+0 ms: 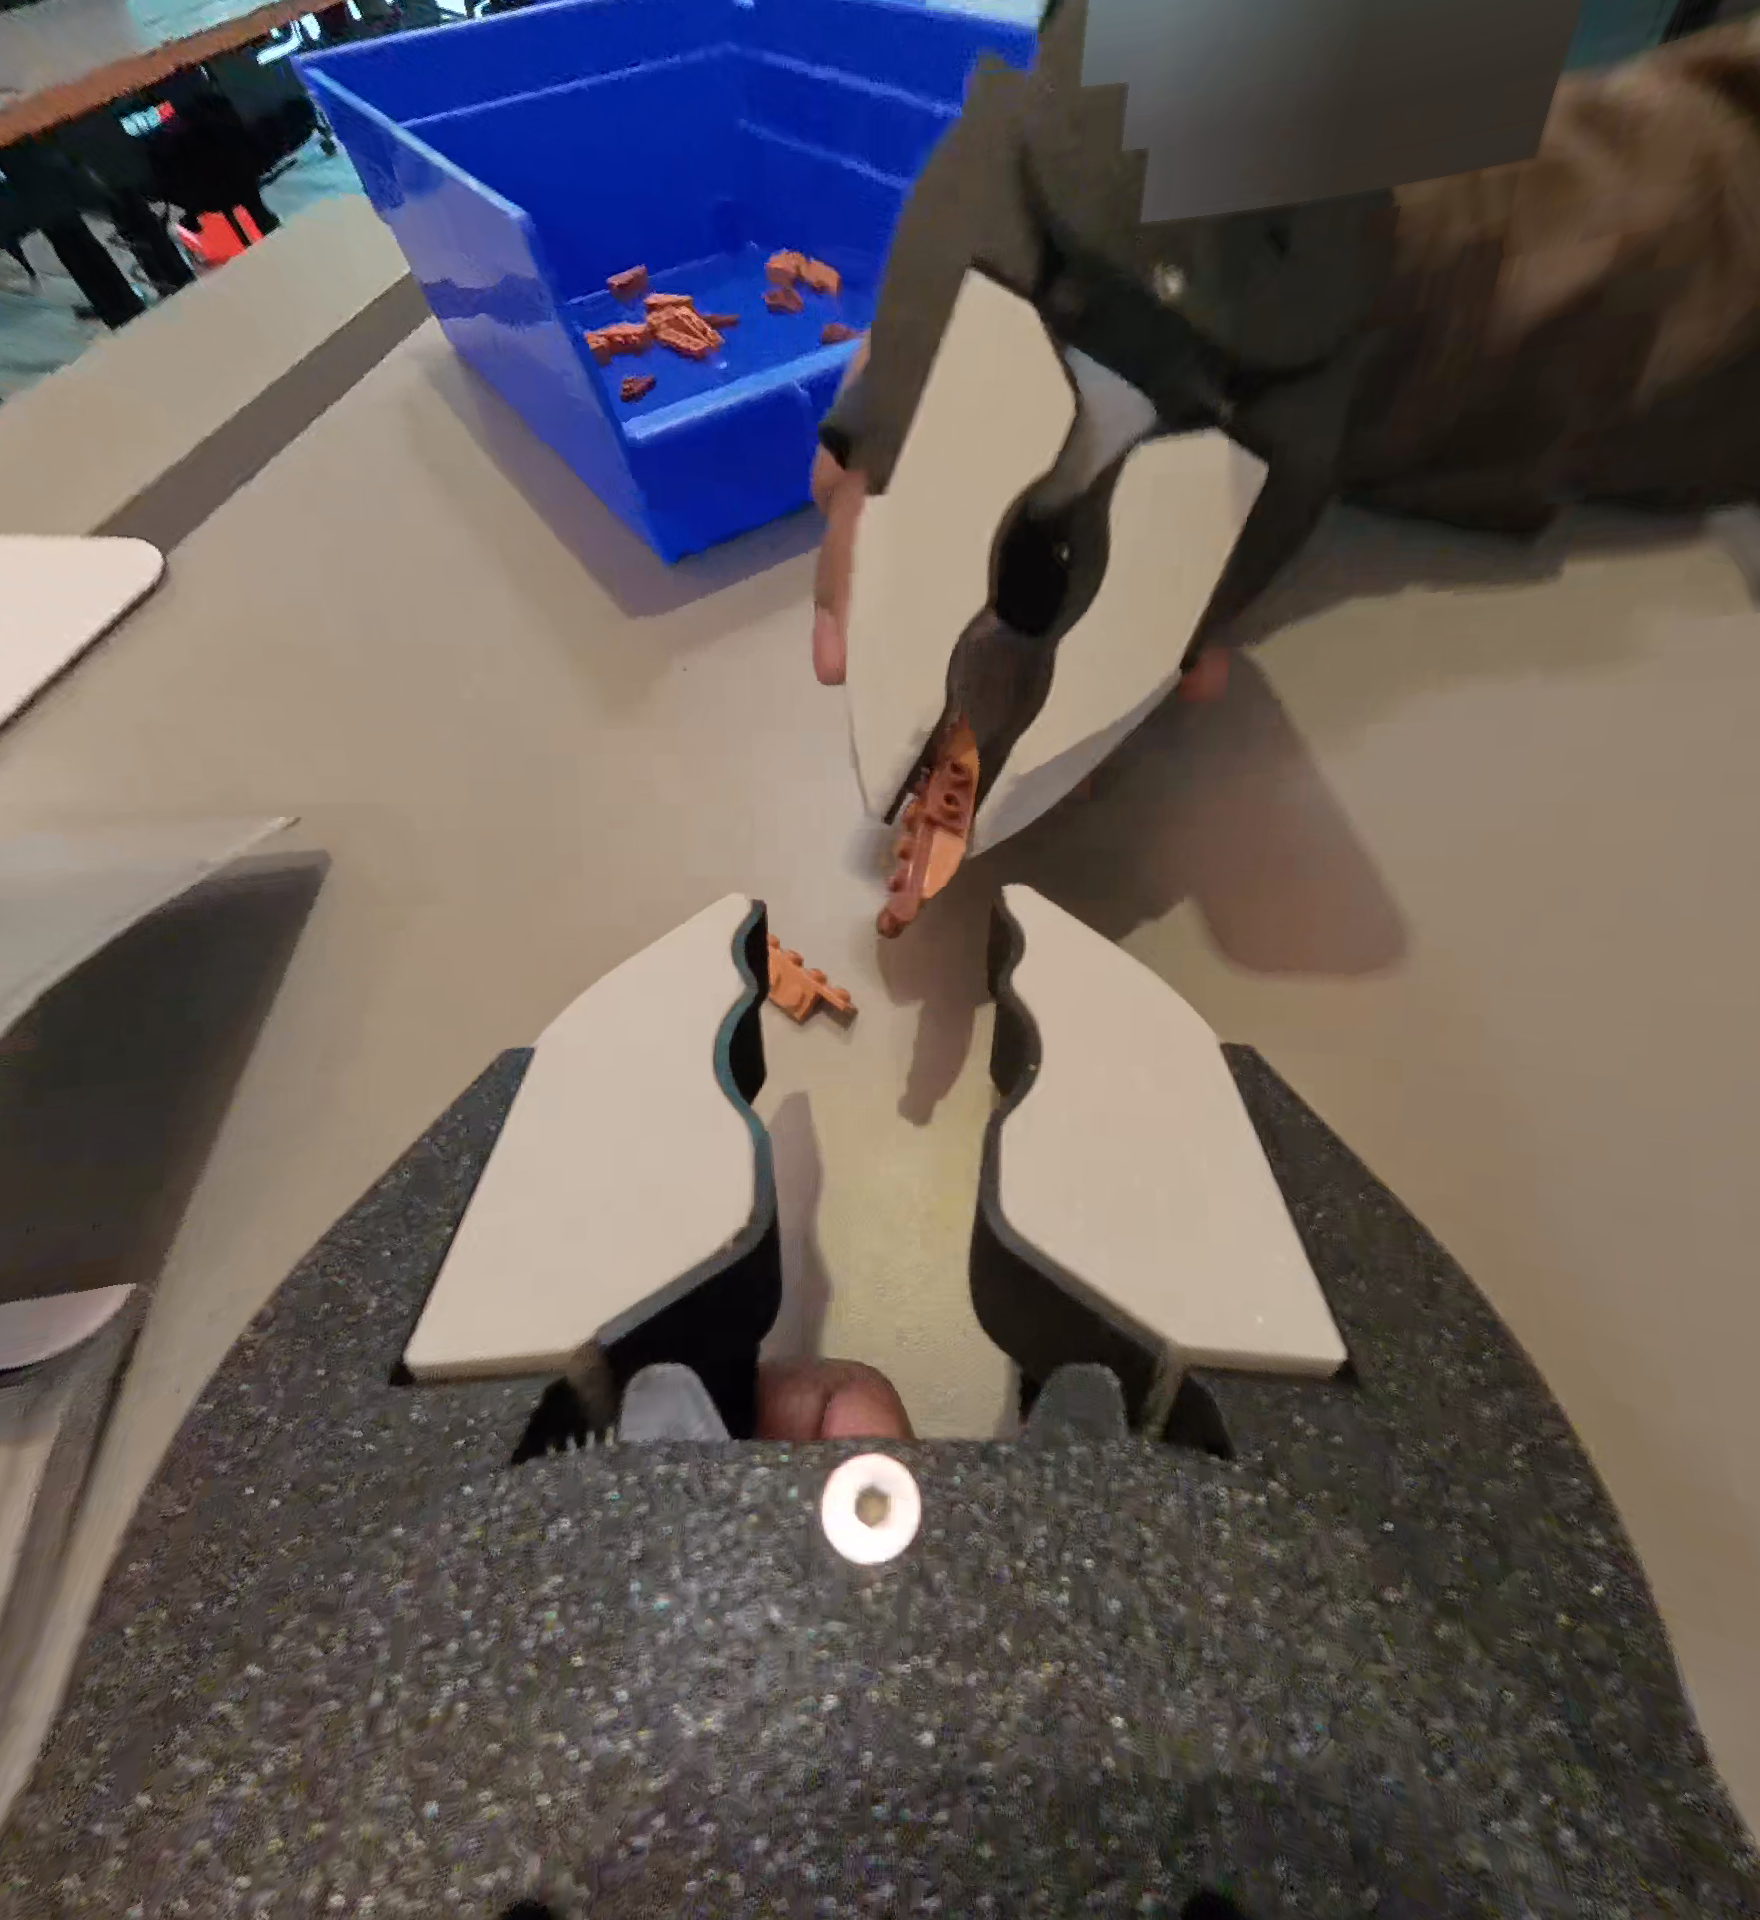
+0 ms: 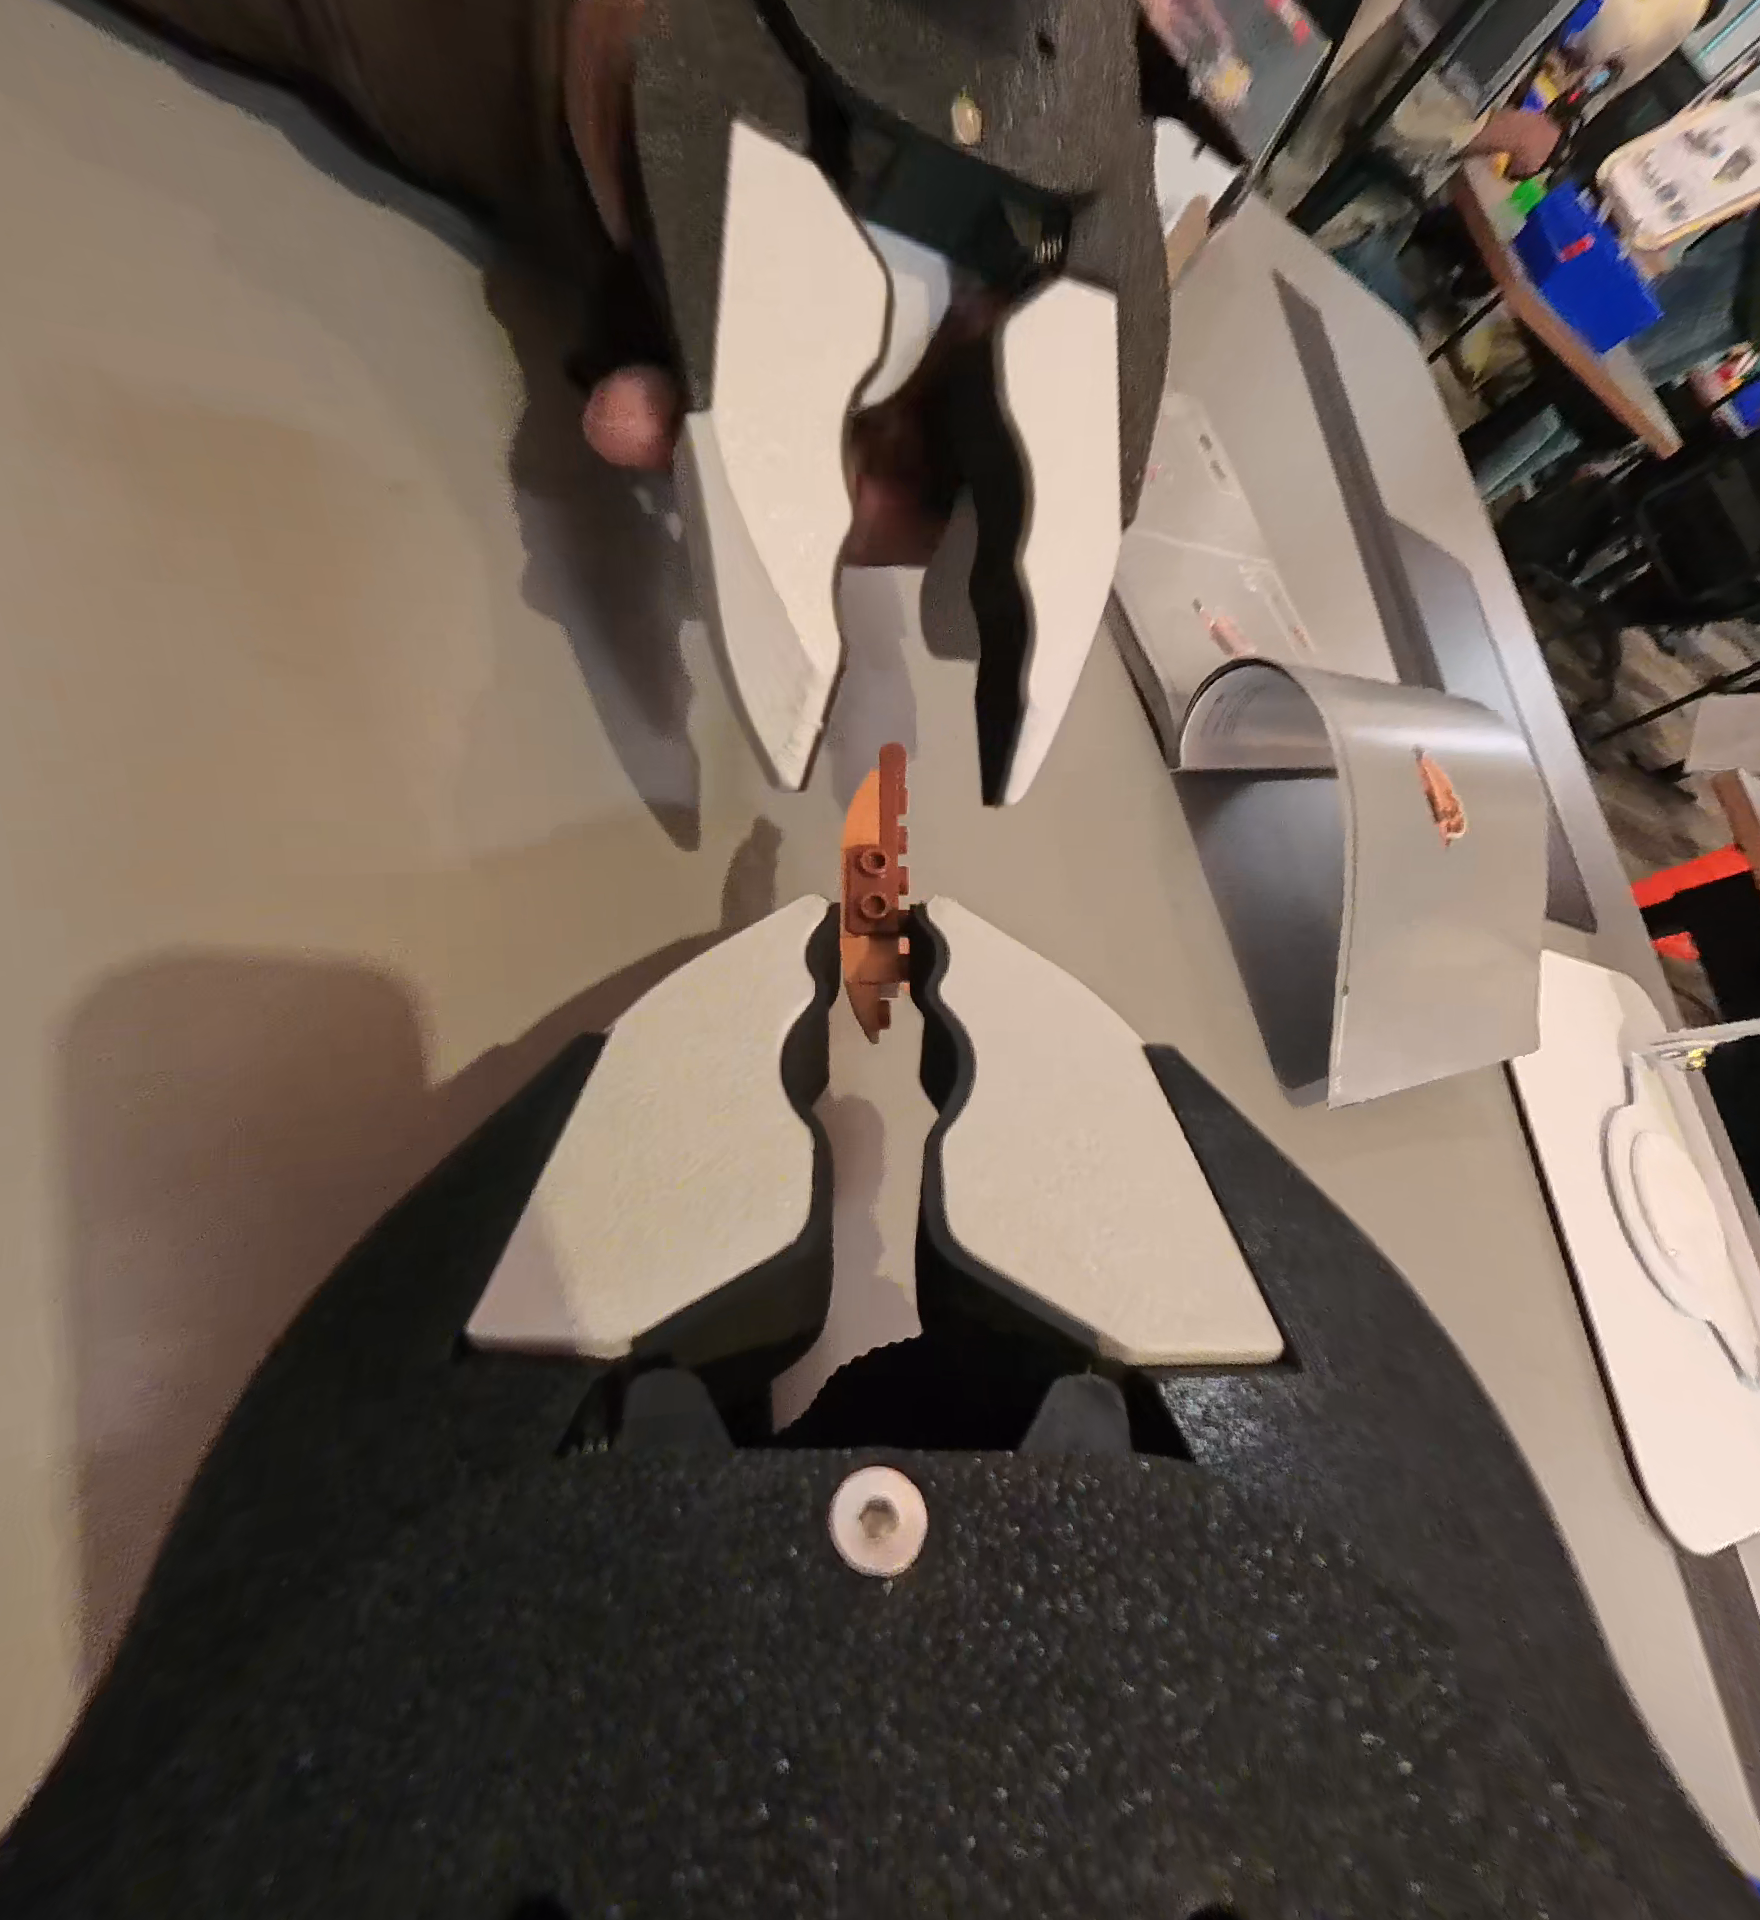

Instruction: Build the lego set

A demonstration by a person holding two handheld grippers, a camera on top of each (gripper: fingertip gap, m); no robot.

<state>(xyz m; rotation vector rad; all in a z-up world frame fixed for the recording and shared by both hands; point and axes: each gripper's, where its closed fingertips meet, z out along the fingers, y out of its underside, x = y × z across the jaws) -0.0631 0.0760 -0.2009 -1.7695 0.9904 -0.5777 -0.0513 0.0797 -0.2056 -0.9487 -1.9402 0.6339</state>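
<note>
Over the grey tabletop, right gripper was clamped on a small brown-and-orange lego sub-assembly — a curved orange piece with brown studded bits attached. Left gripper was spread wide, holding nothing, poised over a loose orange lego piece lying flat between its tips. Blue plastic bin beyond held more brown pieces. Judging by that — build barely started, most parts unattached.

grey table, white rounded board, perhaps a stand, background desks
</note>
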